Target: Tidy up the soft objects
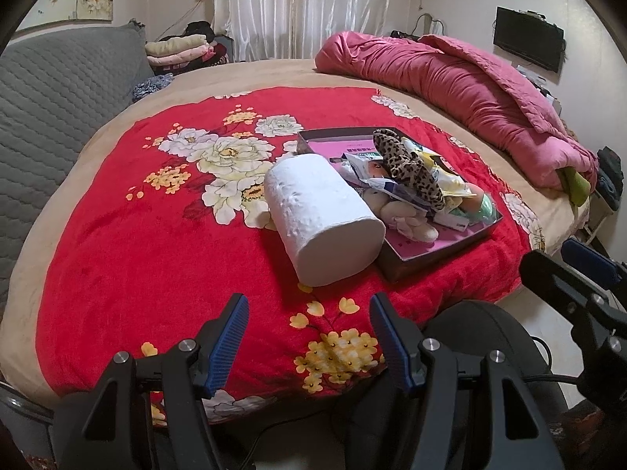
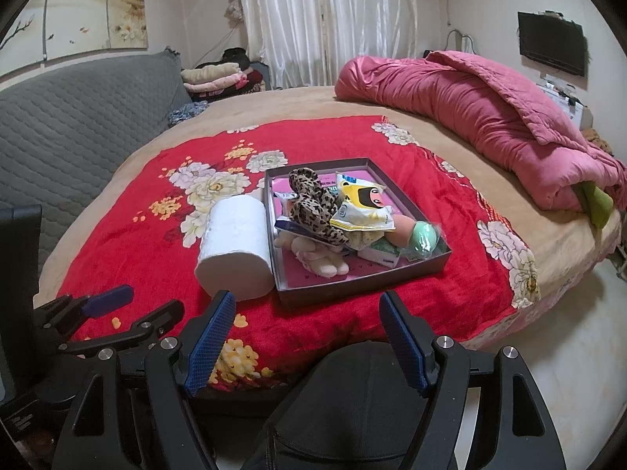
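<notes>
A white paper roll (image 1: 323, 217) (image 2: 237, 248) lies on its side on the red flowered blanket (image 1: 156, 235) (image 2: 117, 243), touching the left wall of a shallow dark box (image 1: 439, 250) (image 2: 352, 288). The box holds a leopard-print cloth (image 1: 407, 166) (image 2: 313, 203), a cream plush toy (image 1: 407, 215) (image 2: 321, 258), a yellow-white packet (image 2: 362, 207), a peach and a green soft ball (image 2: 421, 239) and a tissue pack (image 2: 382, 254). My left gripper (image 1: 307, 340) stands open over the blanket's near edge, short of the roll. My right gripper (image 2: 305, 340) is open in front of the box, nothing between its fingers.
A rolled pink quilt (image 1: 470, 90) (image 2: 490, 117) lies along the bed's far right. A grey quilted headboard (image 1: 58, 90) (image 2: 78, 117) stands at the left, folded clothes (image 1: 176, 51) behind it. A black cap (image 2: 352, 403) sits below the grippers. The floor (image 2: 568, 352) is at the right.
</notes>
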`<state>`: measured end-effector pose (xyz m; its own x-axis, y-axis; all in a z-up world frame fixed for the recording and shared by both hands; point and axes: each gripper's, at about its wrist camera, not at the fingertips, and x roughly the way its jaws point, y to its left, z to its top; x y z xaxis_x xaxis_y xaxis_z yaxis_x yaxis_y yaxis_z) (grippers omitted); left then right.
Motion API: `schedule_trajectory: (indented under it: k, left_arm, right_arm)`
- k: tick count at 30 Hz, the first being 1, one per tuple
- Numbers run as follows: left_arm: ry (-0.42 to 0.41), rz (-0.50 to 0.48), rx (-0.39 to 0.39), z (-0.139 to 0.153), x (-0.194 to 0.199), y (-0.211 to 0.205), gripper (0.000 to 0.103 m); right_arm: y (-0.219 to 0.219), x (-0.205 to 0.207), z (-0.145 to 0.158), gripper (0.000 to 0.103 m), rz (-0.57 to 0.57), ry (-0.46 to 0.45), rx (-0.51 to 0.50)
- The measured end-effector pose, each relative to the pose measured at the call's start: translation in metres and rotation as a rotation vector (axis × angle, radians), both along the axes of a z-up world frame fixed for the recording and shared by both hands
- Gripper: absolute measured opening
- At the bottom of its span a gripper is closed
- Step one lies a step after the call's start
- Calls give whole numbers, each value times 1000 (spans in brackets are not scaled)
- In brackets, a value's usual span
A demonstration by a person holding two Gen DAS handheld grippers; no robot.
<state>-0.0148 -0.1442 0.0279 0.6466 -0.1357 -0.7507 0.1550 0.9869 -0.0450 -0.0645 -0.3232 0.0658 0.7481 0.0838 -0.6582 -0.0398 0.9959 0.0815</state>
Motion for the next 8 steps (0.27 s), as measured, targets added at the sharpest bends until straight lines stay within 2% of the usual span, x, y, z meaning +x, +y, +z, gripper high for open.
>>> schedule_trajectory:
  k: [8]
  left_arm:
    - [44,17,-11,-12,5,7,63]
  right_arm:
    - [-6,7,1,77,12,5,19]
